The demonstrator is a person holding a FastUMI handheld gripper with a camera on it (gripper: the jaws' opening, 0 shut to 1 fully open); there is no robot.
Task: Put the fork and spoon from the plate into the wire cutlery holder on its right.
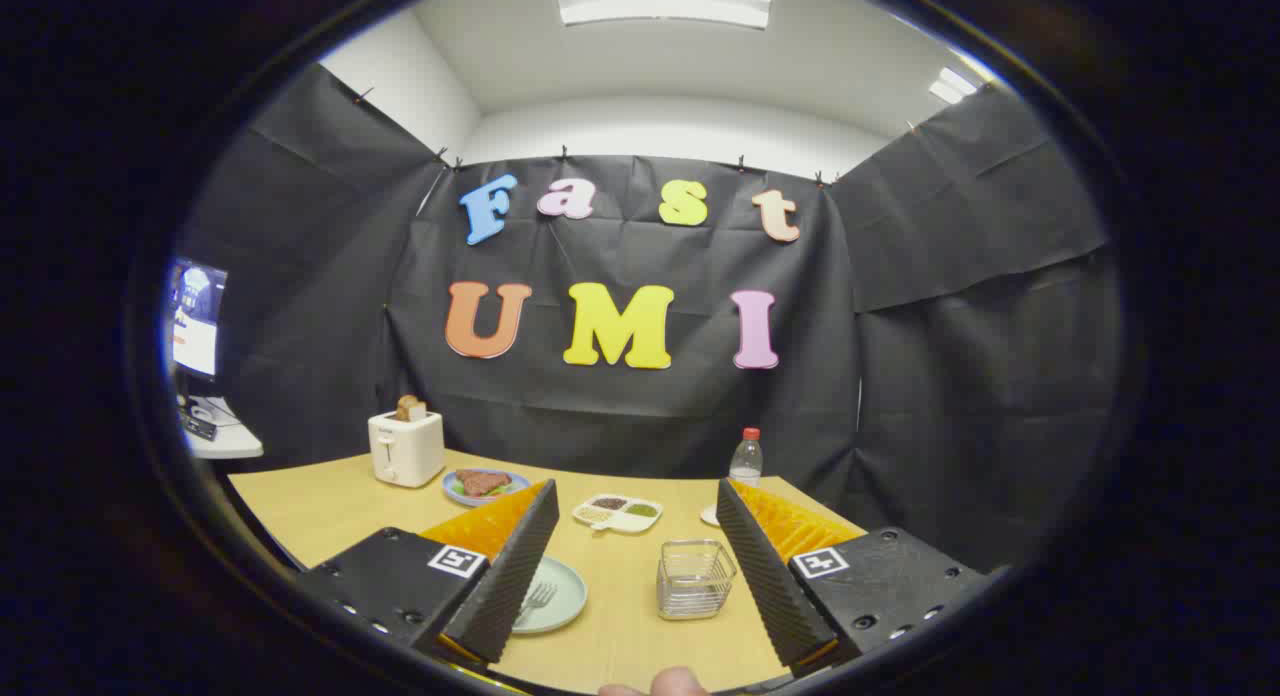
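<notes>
The fork (536, 600) lies on a pale green plate (566, 598) on the wooden table (620, 636), its tines pointing towards the far wall, and much of the plate is hidden behind the left finger of the gripper (631, 594), so I cannot tell from here whether a spoon lies beside it. The gripper hovers above the near part of the table with its fingers spread wide, gripping nothing; the gap between them is bare table with the wire cutlery holder (694, 577) standing in it, nearer the right finger than the left. The holder is a small square basket of thin metal wire, upright, with nothing that I can see in it, and it sits to the right of the plate, apart from it. Just beyond the fingers lies a white divided dish (617, 512) with three compartments of dark, pale and green contents. Farther back on the left a white toaster (405, 448) stands with a slice of bread (410, 408) poking out of its slot, and just beside it is a blue plate (462, 494) with a piece of meat on some greens. A clear bottle with a red cap (746, 459) stands at the far right of the table, near the black cloth wall. A fingertip (672, 682) of the person holding the tool shows low down, between the fingers.
</notes>
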